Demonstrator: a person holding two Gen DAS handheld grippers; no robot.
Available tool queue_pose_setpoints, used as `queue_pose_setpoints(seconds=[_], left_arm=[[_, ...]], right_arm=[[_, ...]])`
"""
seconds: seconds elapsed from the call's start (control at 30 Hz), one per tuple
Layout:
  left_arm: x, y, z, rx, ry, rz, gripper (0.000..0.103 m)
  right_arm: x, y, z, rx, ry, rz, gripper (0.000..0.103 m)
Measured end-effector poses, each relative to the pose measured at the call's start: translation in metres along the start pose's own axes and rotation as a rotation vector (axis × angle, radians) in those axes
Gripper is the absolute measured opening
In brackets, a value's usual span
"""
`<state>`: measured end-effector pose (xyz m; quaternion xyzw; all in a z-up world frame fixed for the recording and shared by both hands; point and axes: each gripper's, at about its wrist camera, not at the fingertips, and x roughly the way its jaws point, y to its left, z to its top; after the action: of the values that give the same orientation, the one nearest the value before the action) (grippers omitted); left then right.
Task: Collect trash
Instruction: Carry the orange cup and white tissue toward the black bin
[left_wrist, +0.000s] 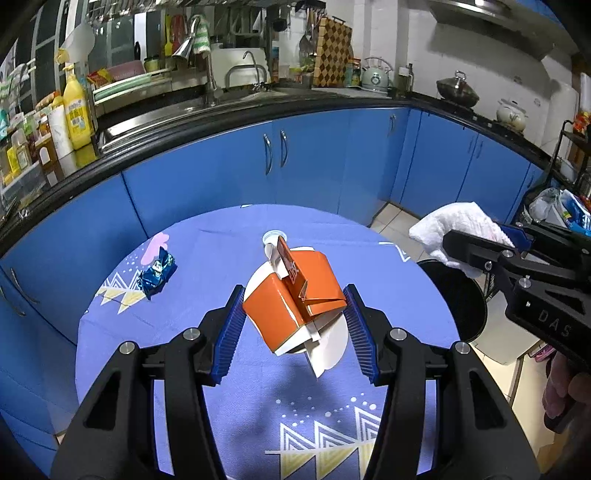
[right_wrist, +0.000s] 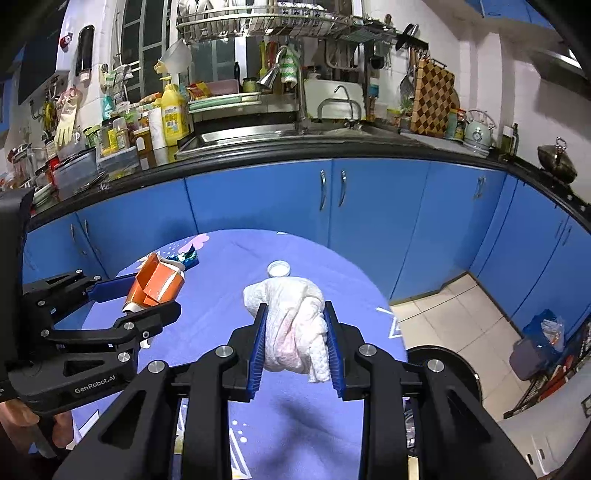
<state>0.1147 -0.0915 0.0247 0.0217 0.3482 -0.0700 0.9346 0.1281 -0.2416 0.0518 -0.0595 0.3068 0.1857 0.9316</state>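
The right gripper (right_wrist: 295, 347) is clamped on a crumpled white tissue (right_wrist: 291, 325) and holds it above the table (right_wrist: 295, 424), so this piece is already lifted. The left gripper (left_wrist: 293, 328) has its fingers against both sides of an orange carton (left_wrist: 291, 299). It seems to grip the carton and hold it a little above the cloth, but the fingers look to touch only its edges.

In my judgement the carton is the weak point. It is folded and light, with loose white flaps under it, so it can twist or slip out if the hand turns fast. The tissue hangs soft below the right fingers and may catch on something on the way to the dark round bin (right_wrist: 443, 369) just beside the table.

Both grippers point forward over the table, tilted slightly down, the right one nearer to the bin side.

Farther on the table, a blue wrapper (left_wrist: 158, 275) and a small white cap (right_wrist: 279, 268) lie uncollected, well apart from each other.
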Motion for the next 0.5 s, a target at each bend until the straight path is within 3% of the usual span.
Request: queue_pose_setpoints(seconds=[0.5], left_arm=[[0.006, -0.067, 0.019, 0.11, -0.012, -0.05, 0.054]], right_arm=[[-0.029, -0.066, -0.017, 0.074, -0.033, -0.102, 0.028]])
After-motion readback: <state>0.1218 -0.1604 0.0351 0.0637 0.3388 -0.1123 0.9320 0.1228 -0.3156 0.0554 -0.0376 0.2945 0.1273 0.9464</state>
